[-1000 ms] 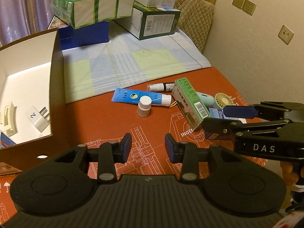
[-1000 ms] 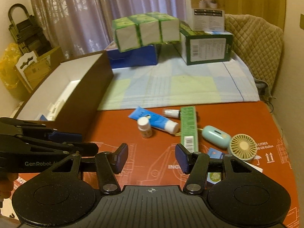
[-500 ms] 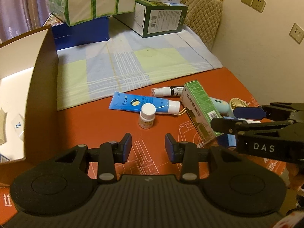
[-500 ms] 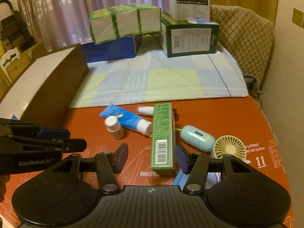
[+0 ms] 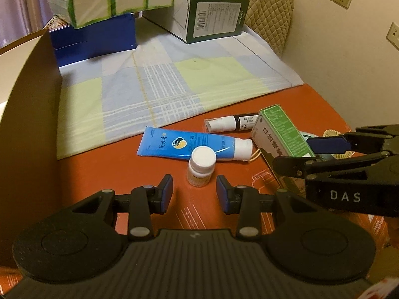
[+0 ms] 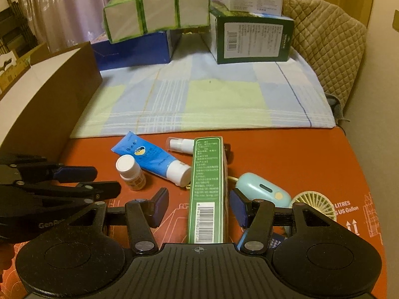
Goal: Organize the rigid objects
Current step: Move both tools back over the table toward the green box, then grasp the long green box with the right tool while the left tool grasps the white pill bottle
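While both tools point down at the clutter, the scene reads as follows.
Left gripper (image 5: 194, 194): jaws parted, nothing between the pads; the white pill bottle (image 5: 201, 166) stands upright just beyond the gap, at frame centre.
Right gripper (image 6: 198, 206): jaws apart and astride the near end of the green carton (image 6: 208, 189); its right pad sits just beside the carton's side, the left pad stands clear, and whether the right pad touches I cannot tell.
Blue tube (image 5: 192, 146): lies flat behind the pill bottle, cap toward the right, touching or nearly touching it.
Spray bottle (image 5: 230, 123): lies on its side behind the tube, its dark end against the carton.
Mint case (image 6: 261, 190) and small fan (image 6: 313, 205): right of the carton, close together.
Counter (image 5: 104, 172): bare orange surface at lower left of centre, open room there.
Brown box (image 6: 47, 104): its tall wall closes the left edge.
Checked cloth (image 6: 199, 99): its hem runs just behind the items.
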The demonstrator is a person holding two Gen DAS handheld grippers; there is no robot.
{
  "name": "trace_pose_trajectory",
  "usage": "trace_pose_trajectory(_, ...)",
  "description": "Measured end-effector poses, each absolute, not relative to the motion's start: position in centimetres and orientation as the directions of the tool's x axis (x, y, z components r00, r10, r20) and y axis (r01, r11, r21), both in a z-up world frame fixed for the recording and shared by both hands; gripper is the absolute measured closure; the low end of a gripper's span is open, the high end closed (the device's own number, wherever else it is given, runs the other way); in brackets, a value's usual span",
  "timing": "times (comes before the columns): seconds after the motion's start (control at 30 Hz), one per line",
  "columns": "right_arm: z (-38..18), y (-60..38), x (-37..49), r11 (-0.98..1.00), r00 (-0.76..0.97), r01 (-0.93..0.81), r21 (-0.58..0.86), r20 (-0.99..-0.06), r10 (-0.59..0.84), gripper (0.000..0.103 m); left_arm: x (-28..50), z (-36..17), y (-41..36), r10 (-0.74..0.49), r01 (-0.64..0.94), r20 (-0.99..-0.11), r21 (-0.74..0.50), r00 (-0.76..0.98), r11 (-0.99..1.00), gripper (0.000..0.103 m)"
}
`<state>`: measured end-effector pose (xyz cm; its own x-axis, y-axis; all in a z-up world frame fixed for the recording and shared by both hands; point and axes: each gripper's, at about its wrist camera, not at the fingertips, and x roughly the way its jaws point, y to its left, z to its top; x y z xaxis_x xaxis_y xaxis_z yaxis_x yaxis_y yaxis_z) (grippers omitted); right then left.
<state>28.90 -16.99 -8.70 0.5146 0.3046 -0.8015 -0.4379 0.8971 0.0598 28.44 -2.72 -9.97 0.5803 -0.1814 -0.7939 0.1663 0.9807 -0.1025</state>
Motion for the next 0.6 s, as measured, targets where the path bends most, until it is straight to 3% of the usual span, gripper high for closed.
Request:
trace_pose_trajectory(0.4, -10.3, -16.6, 31.0, 0.901, 0.491, -0.432, 0.046, -0.826, 0.278, 0.052, 30.2, -12.0, -3.7, -0.199, 0.226, -0.806, -0.084, 0.558, 0.971, 0.071)
trace_pose_trajectory(0.47, -10.4, -16.6, 31.0, 0.897, 0.492, -0.440, 0.040, -0.825, 0.278, 0.057, 30.4, -12.2, -3.8, -0.202, 0.227, -0.807, -0.086, 0.555, 0.970, 0.072)
trace_pose_trajectory(0.5, -10.4, -16.6, 31.0, 0.894, 0.494, -0.446, 0.034, -0.824, 0.277, 0.066, 30.5, -12.3, -3.8, -0.205, 0.228, -0.806, -0.089, 0.556, 0.970, 0.072)
trace_pose_trajectory(0.6, -10.5, -16.6, 31.0, 0.891, 0.500, -0.453, 0.022, -0.821, 0.274, 0.071, 30.7, -12.4, -3.9, -0.201, 0.229, -0.806, -0.083, 0.556, 0.970, 0.076)
